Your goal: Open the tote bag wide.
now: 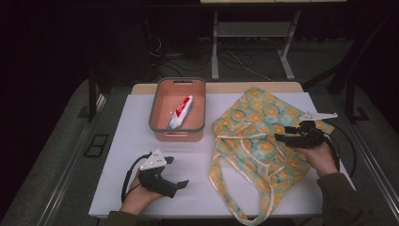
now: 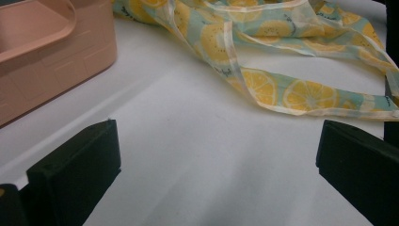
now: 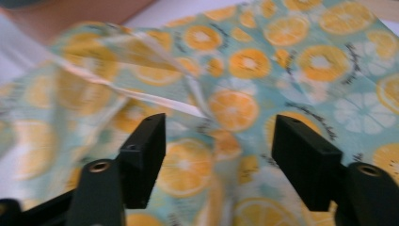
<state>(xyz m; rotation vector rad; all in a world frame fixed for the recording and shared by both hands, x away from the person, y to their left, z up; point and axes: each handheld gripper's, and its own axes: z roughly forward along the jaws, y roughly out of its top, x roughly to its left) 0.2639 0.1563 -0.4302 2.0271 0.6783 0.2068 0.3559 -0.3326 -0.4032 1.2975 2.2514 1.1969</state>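
White tabletop: an orange-print bag (image 1: 263,136) lies right of a pink bin (image 1: 162,125) holding toothpaste (image 1: 181,112), its writing unreadable. Right gripper (image 1: 282,134) hovers over the bag, left gripper (image 1: 175,172) over bare table, both wide open, empty.

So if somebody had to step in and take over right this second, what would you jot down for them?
Left gripper: open, holding nothing, low over the bare white table in front of the pink bin.
Right gripper: open, fingers spread just above the lemon-print bag, not gripping it.
Things: the bag lies flat on the right half of the table, handles trailing toward the person. The toothpaste tube lies inside the bin.
Done: nothing that can be told from here; the tube has not been taken out.
Left: probably grip the bag's opening, then move the tube from the bin into the bag.
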